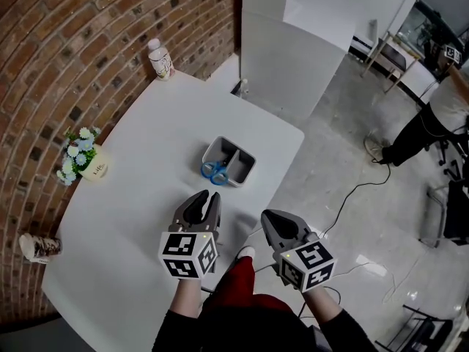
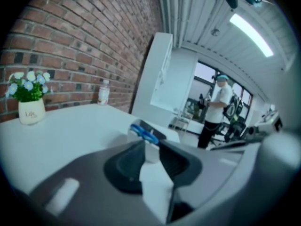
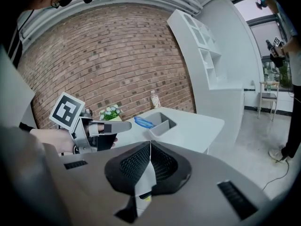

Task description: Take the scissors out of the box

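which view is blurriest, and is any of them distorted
Left gripper view: softest, scissors smeared, corners black from the fisheye. Right gripper view: sharper, though the shelf unit bows. Head view: crisp, evenly lit, box clear.

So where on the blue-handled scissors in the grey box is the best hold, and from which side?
Take the blue-handled scissors by their handle loops, which stick up over the near rim of the grey two-compartment box; the blades are down inside. Come from the person's side, probably with the left gripper, whose open jaws face them.
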The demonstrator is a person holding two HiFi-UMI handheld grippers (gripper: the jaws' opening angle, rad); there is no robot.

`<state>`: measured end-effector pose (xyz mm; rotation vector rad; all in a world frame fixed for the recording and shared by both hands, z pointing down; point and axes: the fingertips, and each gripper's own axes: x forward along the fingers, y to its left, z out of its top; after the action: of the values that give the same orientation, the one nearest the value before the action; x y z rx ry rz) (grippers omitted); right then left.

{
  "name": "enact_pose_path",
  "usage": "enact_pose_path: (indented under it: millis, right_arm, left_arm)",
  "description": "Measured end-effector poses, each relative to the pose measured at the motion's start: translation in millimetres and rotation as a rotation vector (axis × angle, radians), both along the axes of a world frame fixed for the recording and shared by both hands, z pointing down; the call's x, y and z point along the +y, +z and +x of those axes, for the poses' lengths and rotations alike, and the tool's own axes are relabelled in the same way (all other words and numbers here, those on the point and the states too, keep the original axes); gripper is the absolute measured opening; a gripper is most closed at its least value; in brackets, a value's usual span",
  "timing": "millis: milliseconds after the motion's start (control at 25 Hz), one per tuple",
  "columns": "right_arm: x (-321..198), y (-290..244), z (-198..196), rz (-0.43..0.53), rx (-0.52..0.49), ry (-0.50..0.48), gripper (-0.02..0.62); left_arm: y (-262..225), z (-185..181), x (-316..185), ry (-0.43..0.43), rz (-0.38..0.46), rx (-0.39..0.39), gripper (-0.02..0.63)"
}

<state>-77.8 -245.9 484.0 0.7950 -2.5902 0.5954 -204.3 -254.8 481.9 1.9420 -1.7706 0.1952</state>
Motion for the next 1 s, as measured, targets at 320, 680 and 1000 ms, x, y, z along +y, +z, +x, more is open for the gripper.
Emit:
enact_pose_path:
  millis: [320, 680, 1000]
  right_arm:
    - [-12.1, 8.2, -3.7, -0.021, 0.016, -0.015, 0.009]
    - [-19.4, 13.2, -8.1, -0.039, 0.017, -0.015, 0.009]
    - [-21.0, 16.9, -3.9, -0.051, 0.025, -0.004, 0.009]
  left_arm:
    - [3.7, 0.8, -17.3, -0.009, -0.023, 0.037, 0.118]
    - [7.5, -6.4, -32.4, -0.032, -0.058, 0.101, 0.126]
    - [12.1, -7.0, -37.6, -0.025, -0.079, 0.176, 0.124]
